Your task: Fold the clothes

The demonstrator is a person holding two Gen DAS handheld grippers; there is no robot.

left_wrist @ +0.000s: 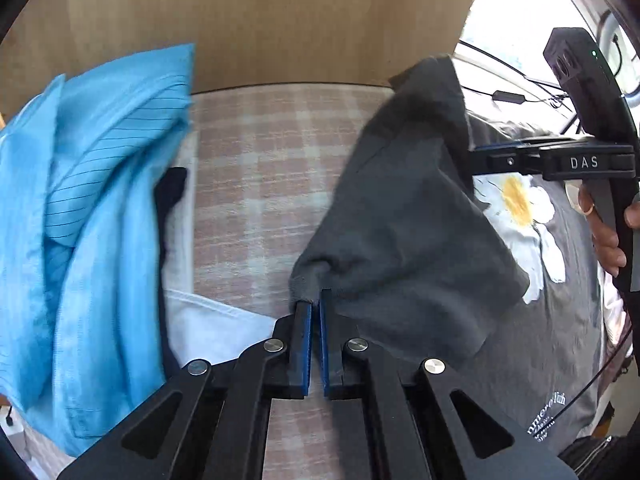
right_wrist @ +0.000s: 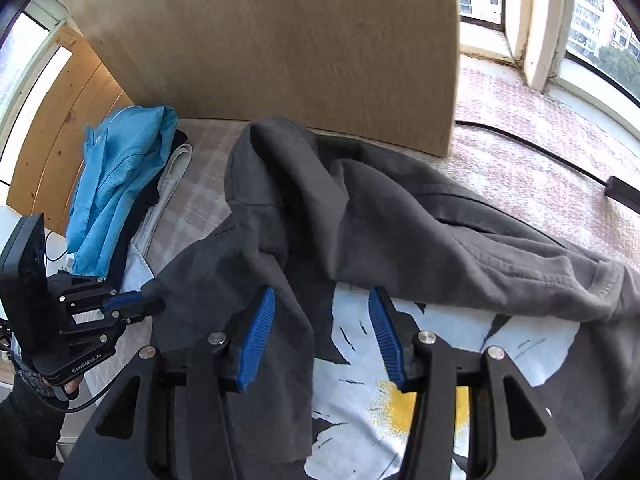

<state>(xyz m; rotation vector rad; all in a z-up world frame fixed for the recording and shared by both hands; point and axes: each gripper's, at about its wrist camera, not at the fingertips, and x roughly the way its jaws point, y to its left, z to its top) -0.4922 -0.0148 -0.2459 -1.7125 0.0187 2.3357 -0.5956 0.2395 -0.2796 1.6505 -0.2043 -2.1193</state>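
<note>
A dark grey T-shirt [left_wrist: 400,220] with a white and yellow daisy print [left_wrist: 520,208] lies on the plaid sheet [left_wrist: 260,180]. My left gripper [left_wrist: 316,300] is shut on a bunched corner of its sleeve, pulling that flap out to the left. In the right wrist view the left gripper [right_wrist: 150,304] shows at the left, pinching that same corner. My right gripper [right_wrist: 322,320] hovers over the T-shirt [right_wrist: 400,220] with its blue pads [right_wrist: 260,332] well apart. A hanging fold of grey cloth lies between them, untouched by either pad. The daisy print [right_wrist: 400,400] shows below.
A crumpled blue shirt [left_wrist: 100,200] tops a pile with white [left_wrist: 216,328] and dark garments at the left. A wooden board [left_wrist: 280,20] stands behind the bed. A black cable [right_wrist: 540,152] crosses the sill by the windows. A person's hand [left_wrist: 604,236] grips the right handle.
</note>
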